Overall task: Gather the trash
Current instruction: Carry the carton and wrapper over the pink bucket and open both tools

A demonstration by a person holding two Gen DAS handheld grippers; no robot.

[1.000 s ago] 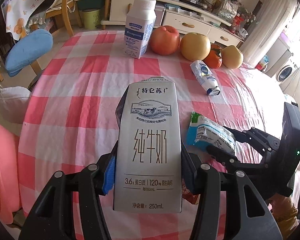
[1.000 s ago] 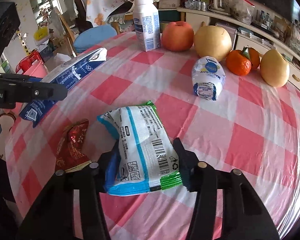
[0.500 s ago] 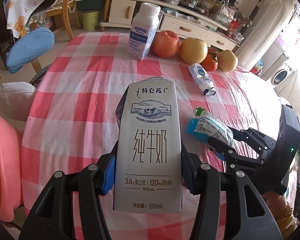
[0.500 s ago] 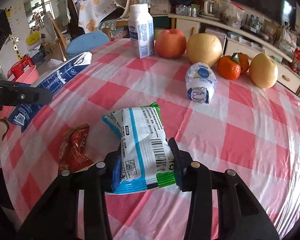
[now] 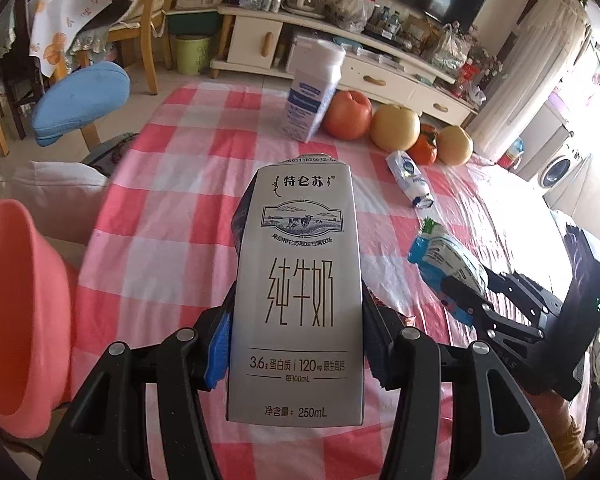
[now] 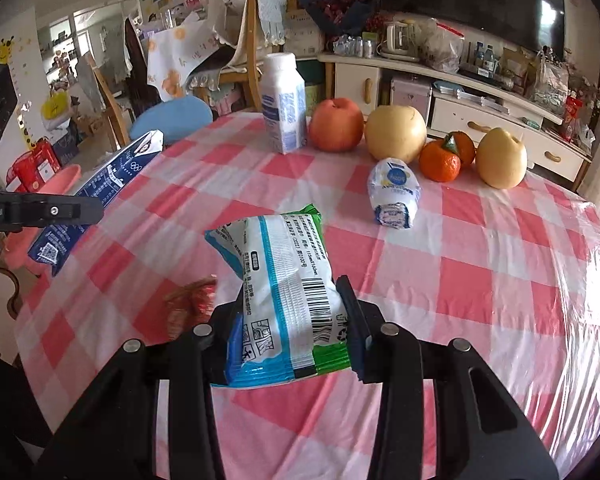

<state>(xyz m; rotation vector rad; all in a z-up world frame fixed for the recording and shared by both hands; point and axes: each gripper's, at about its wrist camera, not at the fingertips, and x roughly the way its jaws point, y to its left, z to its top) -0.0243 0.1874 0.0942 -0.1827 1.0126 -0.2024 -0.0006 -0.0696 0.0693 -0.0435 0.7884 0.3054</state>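
My left gripper (image 5: 296,344) is shut on a grey 250 mL milk carton (image 5: 296,288) and holds it above the near edge of the checked table (image 5: 172,208). The carton's blue side also shows in the right wrist view (image 6: 100,192). My right gripper (image 6: 290,336) is shut on a white, blue and green snack wrapper (image 6: 284,292), lifted above the table; it also shows in the left wrist view (image 5: 448,264). A red crumpled wrapper (image 6: 188,308) lies on the cloth below. A small white pouch (image 6: 394,192) lies further back.
A pink basin (image 5: 16,312) stands left of the table, below its edge. At the far side stand a white bottle (image 6: 284,104), an apple (image 6: 336,124), two pears (image 6: 396,132) and oranges (image 6: 440,162). A blue-cushioned chair (image 5: 80,100) is at the far left.
Both grippers have risen and drawn back from the table with their loads. The pink basin has come further into the left wrist view. The red wrapper stayed on the cloth.
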